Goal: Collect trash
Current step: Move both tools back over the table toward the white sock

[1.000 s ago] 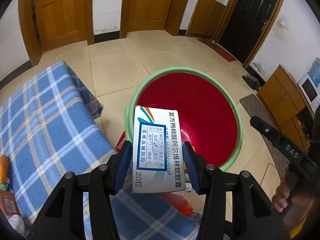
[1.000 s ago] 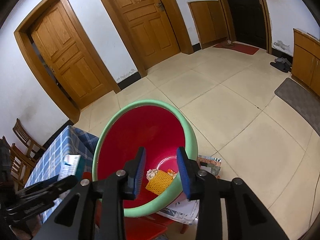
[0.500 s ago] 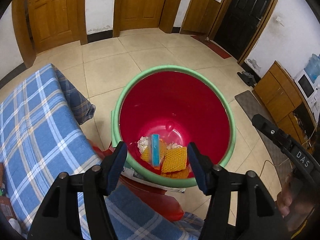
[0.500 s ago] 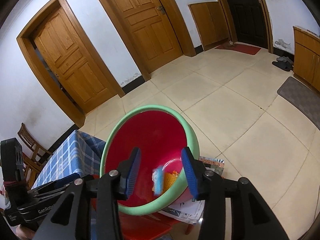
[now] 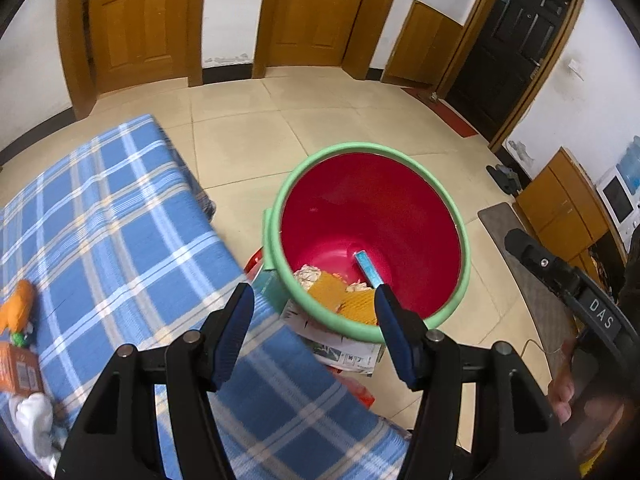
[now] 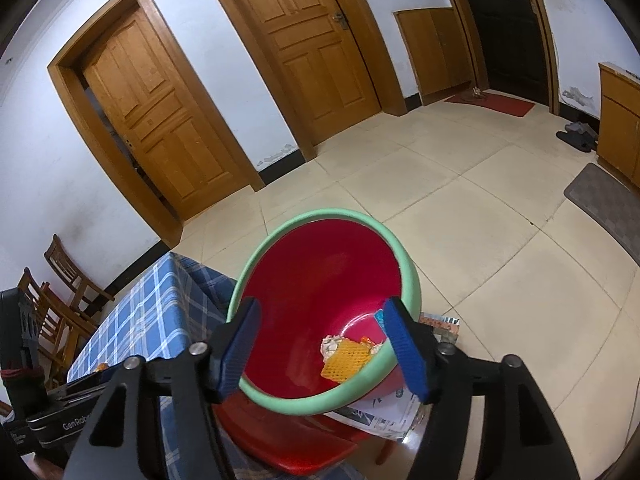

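Note:
A red bin with a green rim (image 5: pixel 360 146) (image 6: pixel 320 213) stands beside the table. In its bottom lie a white and blue medicine box (image 5: pixel 368 268) on its edge, an orange mesh wrapper (image 5: pixel 332 292) (image 6: pixel 346 358) and crumpled white paper (image 5: pixel 307 274). My left gripper (image 5: pixel 314 300) hangs open over the table corner and the bin's near rim, with nothing between its fingers. My right gripper (image 6: pixel 322 312) hovers above the bin's near rim. Its jaws are opening and hold nothing.
A table under a blue plaid cloth (image 5: pixel 100 220) (image 6: pixel 152 312) carries an orange toy (image 5: pixel 18 308), an orange box (image 5: pixel 18 368) and white trash (image 5: pixel 32 416) at its left edge. The bin rests on newspaper (image 5: pixel 340 350) over a red stool (image 6: pixel 280 436). Wooden chairs (image 6: pixel 60 280) stand behind.
The left gripper let go of the medicine box, which dropped into the bin, and its jaws spread. The right gripper's jaws widened. The left view swung left toward the table.

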`<control>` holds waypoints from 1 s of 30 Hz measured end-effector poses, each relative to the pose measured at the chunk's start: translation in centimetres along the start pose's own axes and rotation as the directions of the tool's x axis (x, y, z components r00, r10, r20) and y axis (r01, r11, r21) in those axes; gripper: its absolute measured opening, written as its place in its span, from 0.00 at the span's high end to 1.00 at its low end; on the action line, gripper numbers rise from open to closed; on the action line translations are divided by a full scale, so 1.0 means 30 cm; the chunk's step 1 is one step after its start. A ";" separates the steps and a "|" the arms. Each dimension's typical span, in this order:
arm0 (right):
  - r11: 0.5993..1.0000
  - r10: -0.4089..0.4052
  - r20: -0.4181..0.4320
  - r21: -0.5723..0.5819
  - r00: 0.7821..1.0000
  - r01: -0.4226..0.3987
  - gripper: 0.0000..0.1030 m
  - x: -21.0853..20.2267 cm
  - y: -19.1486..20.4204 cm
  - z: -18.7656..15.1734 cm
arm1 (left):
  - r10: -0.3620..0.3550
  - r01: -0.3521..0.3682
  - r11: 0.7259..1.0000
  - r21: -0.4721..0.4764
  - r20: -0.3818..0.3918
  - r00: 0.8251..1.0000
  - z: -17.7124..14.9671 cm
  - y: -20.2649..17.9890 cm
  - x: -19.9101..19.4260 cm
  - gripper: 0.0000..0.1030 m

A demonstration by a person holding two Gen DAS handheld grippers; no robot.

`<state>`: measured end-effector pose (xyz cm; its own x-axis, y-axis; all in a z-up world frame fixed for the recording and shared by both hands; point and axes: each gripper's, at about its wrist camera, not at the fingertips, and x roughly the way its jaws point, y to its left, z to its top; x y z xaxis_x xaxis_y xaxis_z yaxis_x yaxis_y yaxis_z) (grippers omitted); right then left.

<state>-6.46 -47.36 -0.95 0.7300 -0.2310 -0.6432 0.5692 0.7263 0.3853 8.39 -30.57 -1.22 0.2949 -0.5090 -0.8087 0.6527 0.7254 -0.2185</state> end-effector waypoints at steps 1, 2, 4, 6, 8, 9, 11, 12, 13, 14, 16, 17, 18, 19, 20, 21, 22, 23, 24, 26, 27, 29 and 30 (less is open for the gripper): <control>1.000 0.005 -0.001 -0.003 1.000 -0.005 0.33 -0.003 0.008 0.000 | 0.008 -0.008 1.000 -0.005 0.001 1.000 -0.006 0.011 -0.011 0.39; 1.000 0.009 -0.003 -0.007 1.000 -0.009 0.32 -0.006 0.013 0.000 | 0.014 -0.014 1.000 -0.012 0.004 1.000 -0.012 0.020 -0.022 0.39; 1.000 0.018 -0.006 -0.016 1.000 -0.018 0.30 -0.014 0.029 -0.003 | 0.025 -0.024 0.999 -0.029 0.009 1.000 -0.025 0.040 -0.047 0.39; 0.999 0.030 -0.008 -0.029 1.000 -0.031 0.29 -0.022 0.048 -0.008 | 0.033 -0.032 0.998 -0.047 0.017 0.999 -0.032 0.059 -0.071 0.39; 0.998 0.042 -0.013 -0.043 0.999 -0.043 0.28 -0.027 0.067 -0.011 | 0.043 -0.041 0.997 -0.064 0.027 0.999 -0.047 0.075 -0.097 0.39; 0.998 0.047 -0.016 -0.048 0.999 -0.048 0.28 -0.027 0.069 -0.011 | 0.047 -0.045 0.996 -0.071 0.031 0.998 -0.049 0.082 -0.106 0.39; 0.997 0.057 -0.020 -0.057 0.998 -0.058 0.28 -0.030 0.082 -0.016 | 0.060 -0.056 0.995 -0.088 0.040 0.997 -0.060 0.109 -0.130 0.39; 0.996 0.063 -0.025 -0.061 0.998 -0.064 0.27 -0.033 0.087 -0.019 | 0.068 -0.063 0.993 -0.098 0.044 0.997 -0.068 0.125 -0.143 0.39; 0.996 0.068 -0.028 -0.063 0.997 -0.070 0.27 -0.034 0.092 -0.021 | 0.075 -0.069 0.992 -0.107 0.048 0.996 -0.075 0.135 -0.155 0.39; 0.995 0.073 -0.031 -0.066 0.997 -0.075 0.27 -0.035 0.098 -0.024 | 0.082 -0.076 0.990 -0.116 0.053 0.995 -0.082 0.150 -0.167 0.39; 0.994 0.081 -0.036 -0.073 0.996 -0.083 0.26 -0.037 0.111 -0.028 | 0.099 -0.091 0.987 -0.134 0.061 0.993 -0.095 0.180 -0.189 0.39; 0.993 0.083 -0.038 -0.076 0.996 -0.086 0.26 -0.039 0.117 -0.031 | 0.112 -0.101 0.984 -0.144 0.066 0.992 -0.104 0.198 -0.203 0.39; 0.993 0.086 -0.042 -0.078 0.995 -0.089 0.26 -0.037 0.124 -0.034 | 0.119 -0.108 0.982 -0.152 0.069 0.990 -0.110 0.211 -0.210 0.39; 0.993 0.089 -0.045 -0.080 0.995 -0.092 0.26 -0.037 0.129 -0.036 | 0.127 -0.114 0.980 -0.160 0.071 0.989 -0.116 0.225 -0.219 0.39; 0.992 0.093 -0.049 -0.081 0.994 -0.097 0.26 -0.038 0.134 -0.039 | 0.136 -0.122 0.978 -0.170 0.073 0.988 -0.124 0.241 -0.230 0.39; 0.991 0.096 -0.053 -0.083 0.994 -0.100 0.26 -0.036 0.140 -0.042 | 0.145 -0.130 0.975 -0.179 0.075 0.987 -0.131 0.258 -0.239 0.39; 0.991 0.098 -0.056 -0.086 0.994 -0.103 0.25 -0.033 0.146 -0.044 | 0.153 -0.137 0.973 -0.187 0.076 0.985 -0.138 0.274 -0.248 0.39; 0.990 0.101 -0.059 -0.091 0.993 -0.106 0.25 -0.033 0.152 -0.047 | 0.166 -0.148 0.969 -0.196 0.078 0.983 -0.146 0.292 -0.260 0.39; 0.990 0.102 -0.061 -0.094 0.993 -0.107 0.25 -0.033 0.156 -0.048 | 0.175 -0.156 0.967 -0.202 0.078 0.981 -0.152 0.304 -0.266 0.39; 0.989 0.105 -0.067 -0.102 0.992 -0.111 0.25 -0.032 0.167 -0.054 | 0.196 -0.175 0.961 -0.216 0.079 0.977 -0.167 0.334 -0.282 0.39; 0.988 0.107 -0.070 -0.104 0.992 -0.114 0.25 -0.033 0.174 -0.058 | 0.203 -0.181 0.958 -0.220 0.079 0.976 -0.173 0.347 -0.286 0.39; 0.987 0.110 -0.076 -0.107 0.991 -0.118 0.24 -0.032 0.183 -0.065 | 0.223 -0.200 0.952 -0.232 0.078 0.972 -0.188 0.374 -0.297 0.39; 0.987 0.111 -0.078 -0.109 0.991 -0.119 0.24 -0.032 0.188 -0.069 | 0.235 -0.211 0.948 -0.239 0.076 0.969 -0.195 0.388 -0.302 0.39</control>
<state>-4.75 -41.70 0.47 0.7569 -0.0983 -0.6460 0.4340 0.8148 0.3845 9.22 -14.81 0.36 0.4927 -0.3577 -0.7933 0.3893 0.9059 -0.1667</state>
